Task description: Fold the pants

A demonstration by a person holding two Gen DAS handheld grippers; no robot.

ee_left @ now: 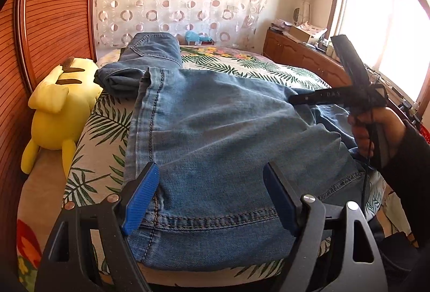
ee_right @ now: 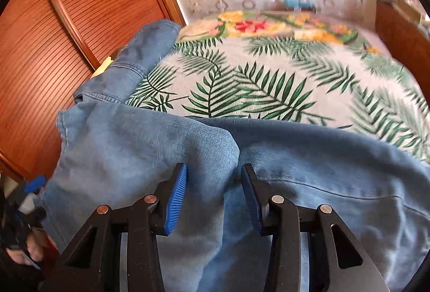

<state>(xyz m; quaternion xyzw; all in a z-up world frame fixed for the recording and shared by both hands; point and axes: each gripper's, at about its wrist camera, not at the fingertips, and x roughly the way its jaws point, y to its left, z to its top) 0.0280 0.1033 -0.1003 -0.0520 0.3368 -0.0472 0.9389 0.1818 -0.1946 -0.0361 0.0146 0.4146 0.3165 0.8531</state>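
Jeans (ee_left: 215,130) lie on the leaf-print bedspread (ee_left: 268,68), long axis left to right, near hem cut off by the bed edge. Left gripper (ee_left: 209,198) gapes over the hem, holding nothing. Right gripper (ee_right: 212,198) straddles a denim ridge, pads not visibly pressing. Right-wrist view blurred; no writing legible.

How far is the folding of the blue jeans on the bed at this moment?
Done: the blue denim jeans lie folded over on the leaf-print bedspread, hem toward the camera. In hand: the left gripper stands open over the hem, touching nothing; the right gripper has a raised denim fold between its jaws, not yet pinched. Left: further folding and smoothing.
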